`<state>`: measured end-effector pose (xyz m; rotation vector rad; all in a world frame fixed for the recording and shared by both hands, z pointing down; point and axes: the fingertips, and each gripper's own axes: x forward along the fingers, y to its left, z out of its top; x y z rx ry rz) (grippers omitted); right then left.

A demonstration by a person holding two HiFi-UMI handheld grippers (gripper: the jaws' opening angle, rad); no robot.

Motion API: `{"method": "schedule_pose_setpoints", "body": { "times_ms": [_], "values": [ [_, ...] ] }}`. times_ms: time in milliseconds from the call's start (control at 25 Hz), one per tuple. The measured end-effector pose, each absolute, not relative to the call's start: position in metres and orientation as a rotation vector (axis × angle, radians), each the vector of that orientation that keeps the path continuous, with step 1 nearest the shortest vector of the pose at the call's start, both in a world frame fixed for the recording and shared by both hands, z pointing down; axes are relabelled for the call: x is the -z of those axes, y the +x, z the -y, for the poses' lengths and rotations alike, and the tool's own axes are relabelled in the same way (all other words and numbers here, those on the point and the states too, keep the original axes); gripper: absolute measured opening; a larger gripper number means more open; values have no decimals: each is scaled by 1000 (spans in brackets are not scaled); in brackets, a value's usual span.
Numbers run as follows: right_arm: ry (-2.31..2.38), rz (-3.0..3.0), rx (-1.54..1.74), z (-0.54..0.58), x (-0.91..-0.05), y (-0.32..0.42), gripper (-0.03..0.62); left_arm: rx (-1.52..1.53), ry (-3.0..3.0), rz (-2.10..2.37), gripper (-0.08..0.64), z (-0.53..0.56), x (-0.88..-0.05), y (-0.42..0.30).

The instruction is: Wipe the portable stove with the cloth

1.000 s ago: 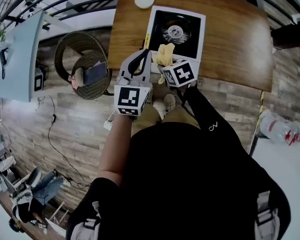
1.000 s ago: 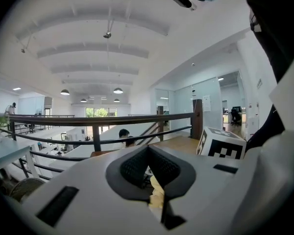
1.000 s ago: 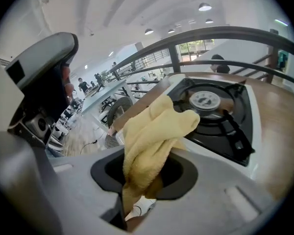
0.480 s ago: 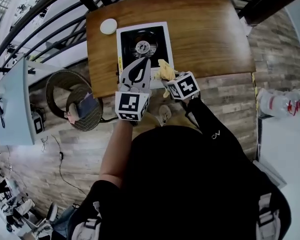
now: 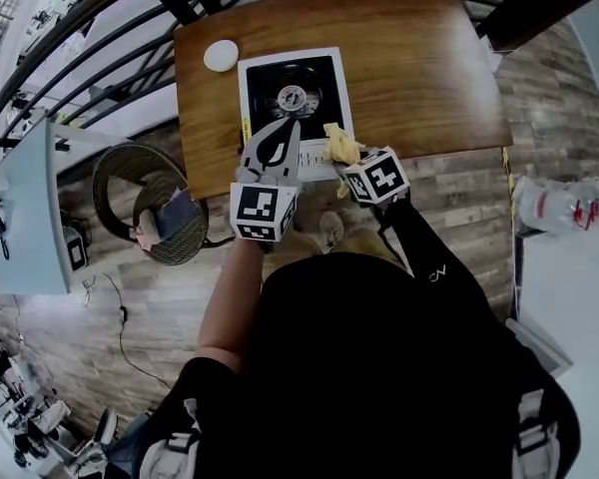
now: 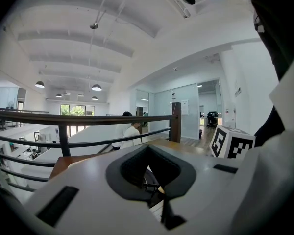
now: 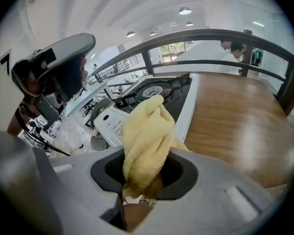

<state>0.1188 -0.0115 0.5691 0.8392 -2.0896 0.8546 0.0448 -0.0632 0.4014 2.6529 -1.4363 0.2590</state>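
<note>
With the right gripper pinching the yellow cloth at the stove's 5 o'clock corner and the left gripper pressed together, empty, at 6, I'd lay the cloth flat and sweep toward 12, skirting the burner.

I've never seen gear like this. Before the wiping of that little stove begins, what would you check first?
1. Cloth held by the right gripper: ok, it is shut on the cloth.
2. Left gripper empty: ok, shut on nothing.
3. Stove top free of pots: ok.
4. Burner unlit: ok, no flame shows.
5. Cloth touching the stove: cannot tell; it is at the stove's front edge.
6. Stove resting fully on the table: ok.
</note>
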Motion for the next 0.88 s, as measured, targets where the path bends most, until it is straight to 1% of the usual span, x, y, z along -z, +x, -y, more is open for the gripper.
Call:
{"method": "schedule_pose_setpoints", "body": {
  "times_ms": [880],
  "values": [
    [858, 2082, -865, 18, -567, 118, 121, -278, 2658, 1395, 8, 83, -409, 40]
  ]
}}
